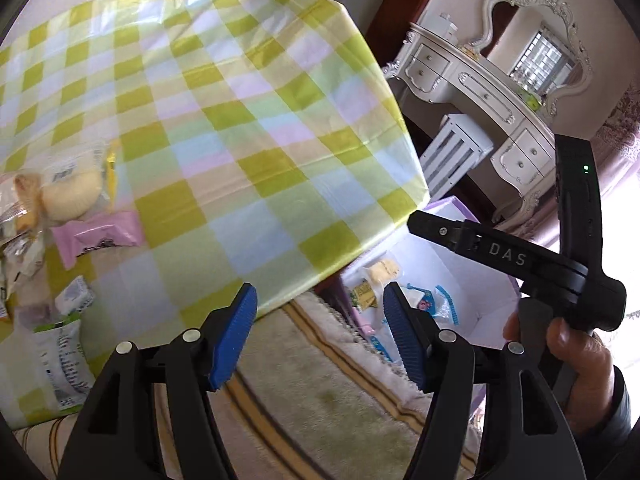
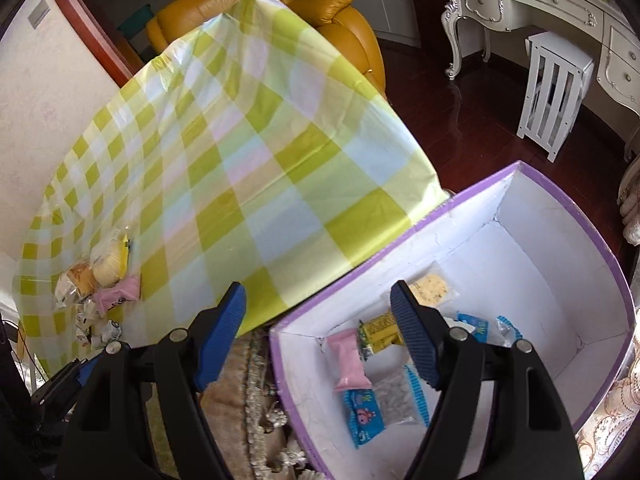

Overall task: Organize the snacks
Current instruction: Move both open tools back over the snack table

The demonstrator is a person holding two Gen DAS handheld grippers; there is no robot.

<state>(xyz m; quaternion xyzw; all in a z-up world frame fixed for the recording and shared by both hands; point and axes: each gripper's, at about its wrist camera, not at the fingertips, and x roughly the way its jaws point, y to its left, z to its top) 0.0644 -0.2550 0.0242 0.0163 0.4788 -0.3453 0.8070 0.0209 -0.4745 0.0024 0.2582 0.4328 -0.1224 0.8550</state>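
A pile of wrapped snacks lies at the near left of the checked table: a yellow cake pack (image 1: 72, 196), a pink packet (image 1: 102, 234) and a white-green pack (image 1: 60, 360); the pile also shows in the right wrist view (image 2: 104, 276). A purple box with white inside (image 2: 520, 264) stands on the floor by the table and holds a pink packet (image 2: 350, 360), blue packets (image 2: 364, 412) and a yellow bar (image 2: 380, 330). My left gripper (image 1: 320, 336) is open and empty over the table's edge. My right gripper (image 2: 320, 336) is open and empty above the box's near-left corner.
The green checked tablecloth (image 1: 240, 128) covers the table. A beige rug (image 1: 320, 412) lies on the floor. A white dresser (image 1: 480, 96) with a mirror and a white stool (image 2: 556, 92) stand at the right. An orange armchair (image 2: 340, 28) is behind the table.
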